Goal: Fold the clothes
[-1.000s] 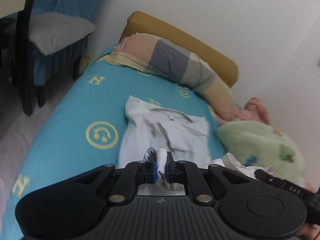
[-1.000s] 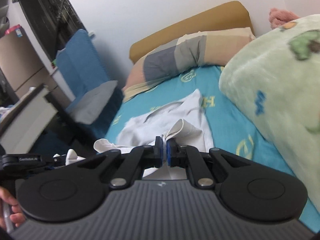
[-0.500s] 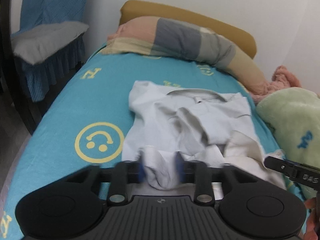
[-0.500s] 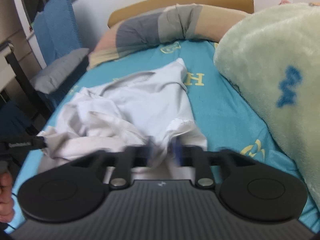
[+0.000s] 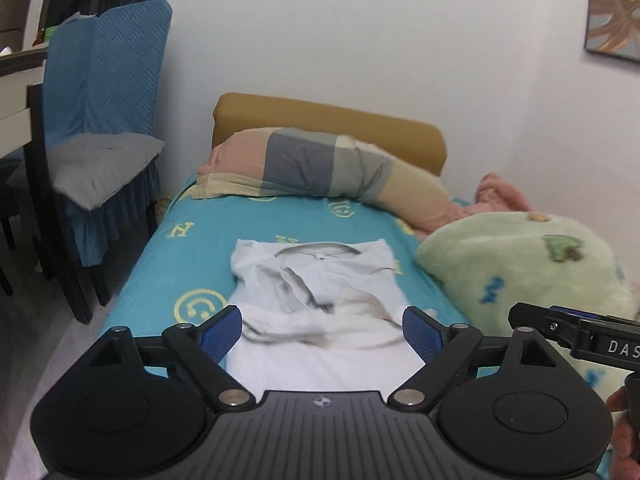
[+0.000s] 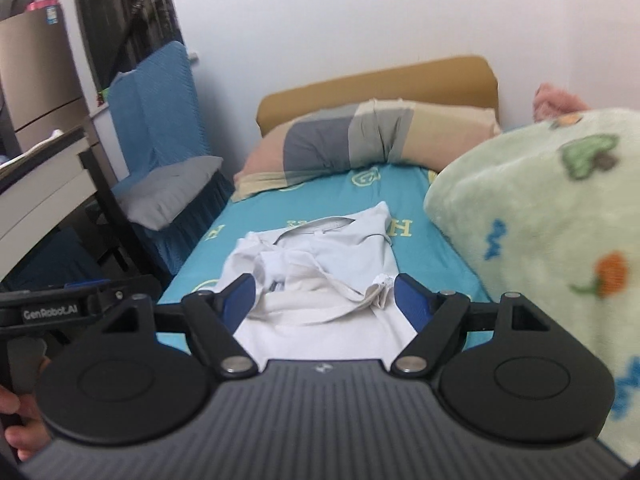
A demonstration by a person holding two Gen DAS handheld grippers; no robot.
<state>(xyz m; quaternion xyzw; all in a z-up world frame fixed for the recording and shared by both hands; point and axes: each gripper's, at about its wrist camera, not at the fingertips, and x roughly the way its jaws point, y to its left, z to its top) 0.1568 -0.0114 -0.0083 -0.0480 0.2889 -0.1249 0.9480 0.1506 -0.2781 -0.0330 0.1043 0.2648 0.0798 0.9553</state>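
**Both tools spread wide above a white shirt on the bed**

The white shirt (image 5: pixel 320 280) lies on the bed (image 5: pixel 192 264), on the turquoise sheet, collar toward the pillow (image 5: pixel 320 168) and headboard. Its near part looks doubled over the body, with a rumpled band of cloth crossing the middle, so it seems partly folded rather than neat; a cuff-like bunch sits at the right edge in the right wrist view. It lies mid-sheet, probably because that strip, between the bed's open side and the green blanket (image 5: pixel 528 272) heaped along the wall side, is the flat room on offer.

The left tool (image 5: pixel 322 334) hangs over the shirt's near end with its blue pads far apart and nothing between them. The right tool (image 6: pixel 324 300) is likewise gaping and empty, just beside it. Held this way, both seem set either to take a fresh hold of an edge or to leave the cloth where it lies.

Writing: the right tool's side bar reads "DAS" in the left view, cut off by the frame; the left tool's bar reads "GenRobot.AI" in the right view. The sheet carries yellow "H" letters and smiley faces.
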